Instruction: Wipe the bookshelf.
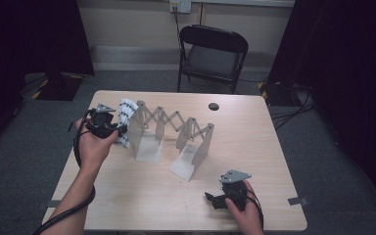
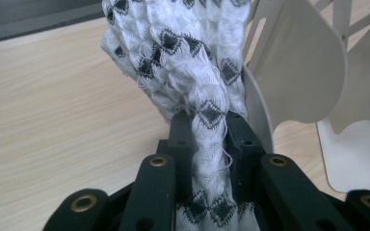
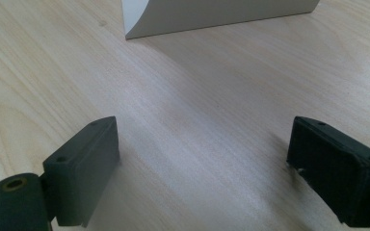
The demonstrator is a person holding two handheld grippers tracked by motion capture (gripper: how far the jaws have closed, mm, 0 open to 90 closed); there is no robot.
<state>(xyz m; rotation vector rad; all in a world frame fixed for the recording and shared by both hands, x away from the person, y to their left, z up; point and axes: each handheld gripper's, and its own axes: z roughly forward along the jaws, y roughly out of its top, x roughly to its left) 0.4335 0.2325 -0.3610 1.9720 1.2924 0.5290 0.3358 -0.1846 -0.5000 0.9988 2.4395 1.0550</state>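
A white knitted cloth with black diamond marks (image 2: 188,72) hangs bunched between the jaws of my left gripper (image 2: 207,130), which is shut on it. In the high view that cloth (image 1: 126,117) is held up at the left end of a grey folding rack (image 1: 171,128), right beside its first upright panel (image 2: 294,67), with my left gripper (image 1: 111,128) at the table's left side. My right gripper (image 1: 214,200) rests low near the front edge, open, with bare wood between its jaws (image 3: 202,159).
The rack's scissor-linked panels stand across the middle of the wooden table (image 1: 254,147), and a flat grey foot (image 3: 212,14) lies ahead of my right gripper. A small dark hole (image 1: 214,106) sits near the far edge. A black folding chair (image 1: 210,54) stands beyond the table.
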